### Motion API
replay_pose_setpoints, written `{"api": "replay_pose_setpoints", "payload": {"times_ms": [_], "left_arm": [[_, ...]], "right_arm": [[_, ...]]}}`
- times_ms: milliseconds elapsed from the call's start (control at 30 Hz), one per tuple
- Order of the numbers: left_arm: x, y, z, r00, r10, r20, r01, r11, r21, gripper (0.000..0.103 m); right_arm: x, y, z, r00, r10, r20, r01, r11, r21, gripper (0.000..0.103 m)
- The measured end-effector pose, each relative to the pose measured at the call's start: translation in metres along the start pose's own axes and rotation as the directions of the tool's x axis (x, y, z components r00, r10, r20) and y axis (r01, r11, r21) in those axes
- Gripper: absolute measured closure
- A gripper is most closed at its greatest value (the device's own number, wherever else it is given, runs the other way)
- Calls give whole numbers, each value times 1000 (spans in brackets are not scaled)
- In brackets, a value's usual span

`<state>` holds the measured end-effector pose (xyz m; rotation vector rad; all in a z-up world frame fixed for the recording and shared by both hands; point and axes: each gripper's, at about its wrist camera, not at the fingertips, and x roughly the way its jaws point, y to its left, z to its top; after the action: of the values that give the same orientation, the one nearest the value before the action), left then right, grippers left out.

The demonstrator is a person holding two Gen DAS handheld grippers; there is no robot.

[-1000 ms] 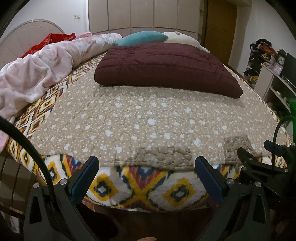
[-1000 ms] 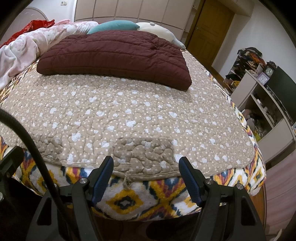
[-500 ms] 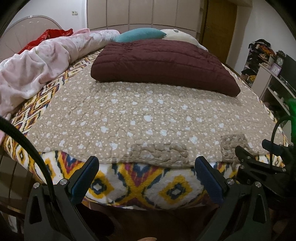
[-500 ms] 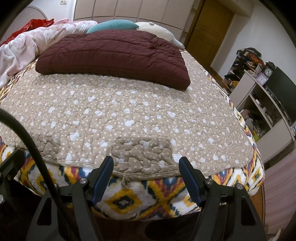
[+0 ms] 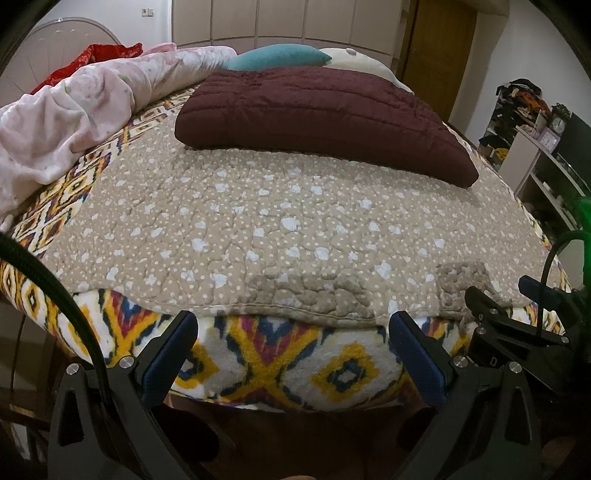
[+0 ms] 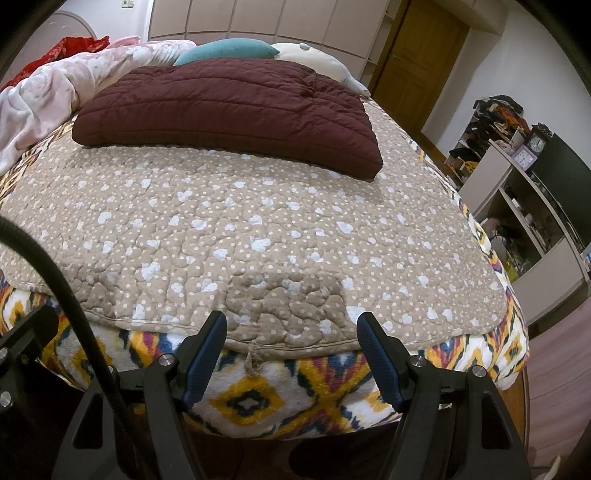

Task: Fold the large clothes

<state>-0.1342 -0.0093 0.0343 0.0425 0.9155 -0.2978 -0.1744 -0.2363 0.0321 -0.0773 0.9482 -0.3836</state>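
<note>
Far wall: beige panelled wardrobe doors (image 6: 258,22).
Right of wardrobe: brown wooden door (image 6: 417,62).
Right side: white open shelving unit (image 6: 524,206), cluttered; walls white.

Spread flat across the bed: a beige quilted blanket (image 5: 280,221) (image 6: 258,229), dotted white with pale blue blotches, stitched in a puckered pattern. Near hem lying along the foot of the bed, piped, slightly wavy, with a small loose tie hanging from it in the right wrist view. On its far half, a maroon padded garment (image 5: 317,114) (image 6: 229,110), folded into a thick rectangle, channel-stitched, resting flat.
</note>
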Motion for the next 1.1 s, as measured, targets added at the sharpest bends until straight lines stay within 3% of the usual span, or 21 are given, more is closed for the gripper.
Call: {"api": "replay_pose_setpoints", "payload": {"times_ms": [1100], "left_arm": [[0,2,-1,1000,23,5,-23,1000,2,0]], "right_arm": [[4,1,0,1000,8,-1,-8,1000,-15,26]]}}
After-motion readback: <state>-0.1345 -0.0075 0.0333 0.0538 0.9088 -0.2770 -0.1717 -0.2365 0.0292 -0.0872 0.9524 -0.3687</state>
